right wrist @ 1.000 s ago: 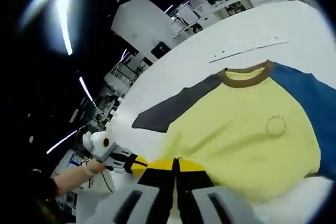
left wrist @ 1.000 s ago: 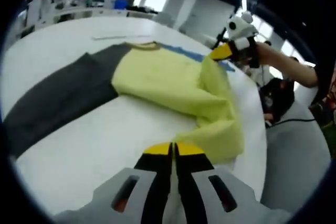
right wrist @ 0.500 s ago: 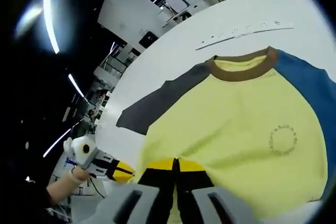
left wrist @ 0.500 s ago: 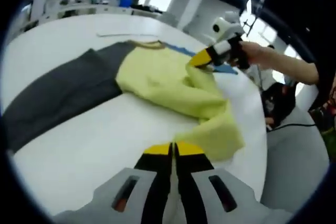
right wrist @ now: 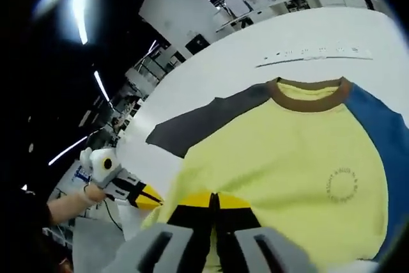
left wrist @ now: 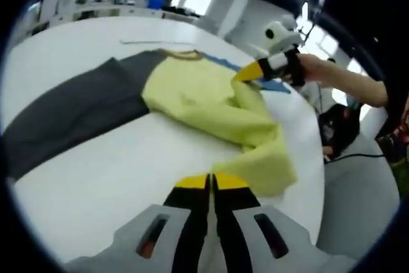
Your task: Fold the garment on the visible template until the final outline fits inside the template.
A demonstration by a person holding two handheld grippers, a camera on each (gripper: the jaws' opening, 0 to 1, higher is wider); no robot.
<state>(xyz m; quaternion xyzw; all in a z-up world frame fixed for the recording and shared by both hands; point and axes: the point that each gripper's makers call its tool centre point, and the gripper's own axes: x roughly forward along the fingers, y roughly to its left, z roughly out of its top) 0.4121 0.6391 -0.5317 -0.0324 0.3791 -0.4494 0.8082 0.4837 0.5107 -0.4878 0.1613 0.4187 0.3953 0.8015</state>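
A yellow shirt (left wrist: 198,97) with a brown collar (right wrist: 310,94), a dark grey sleeve (left wrist: 70,116) and a blue sleeve (right wrist: 383,135) lies on the white table (left wrist: 115,177). My right gripper (left wrist: 246,73), held by a hand, is shut on the hem and holds it up over the shirt's body. In its own view the right gripper (right wrist: 214,199) has yellow cloth on both sides of its shut jaws. My left gripper (left wrist: 212,181) is shut at the near hem corner (left wrist: 271,174), and cloth meets its right tip. The left gripper (right wrist: 152,197) also touches the shirt's edge in the right gripper view.
A thin marked strip (right wrist: 313,55) lies on the table beyond the collar. The table's curved edge (left wrist: 319,158) runs close to the hem on the right, with a person's arm (left wrist: 345,81) past it. Shelves and desks stand far behind.
The right gripper has carried the hem a little farther over the shirt's body toward the collar. The left gripper has held still with its corner.
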